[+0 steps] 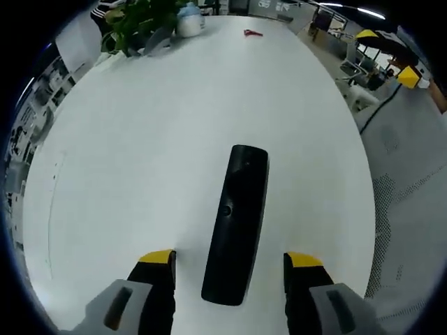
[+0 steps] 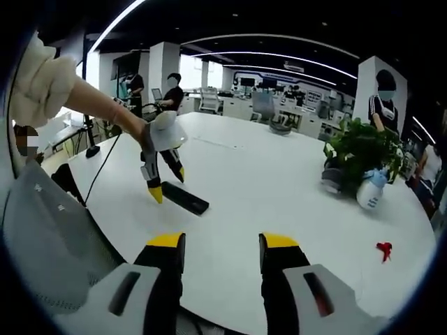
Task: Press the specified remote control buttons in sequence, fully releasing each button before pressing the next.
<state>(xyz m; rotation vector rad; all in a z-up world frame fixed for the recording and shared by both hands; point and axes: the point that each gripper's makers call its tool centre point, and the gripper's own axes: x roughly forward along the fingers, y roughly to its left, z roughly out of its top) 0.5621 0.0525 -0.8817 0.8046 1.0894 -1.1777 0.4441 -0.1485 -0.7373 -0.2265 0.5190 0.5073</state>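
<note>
Remote [image 1: 235,225] lies flat on bench [image 1: 140,174], between my left gripper [image 1: 230,266] jaws, which stand apart w/o touching it; buttons too dark to read. Right gripper [image 2: 218,244] also spread, holding nothing.

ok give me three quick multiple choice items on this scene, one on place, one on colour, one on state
1. Where is the remote?
A. flat on the white table
B. held in the air
C. on a chair

2. What colour is the small object lying apart on the table?
A. blue
B. red
C. green

3. How does the left hand-held gripper stand?
A. shut on the remote
B. open, jaws either side of the remote's near end
C. shut beside the plant

Answers: 1 A, it lies on the tabletop; 2 B, it is red in both views; 3 B, a gap shows between each jaw and the remote.
</note>
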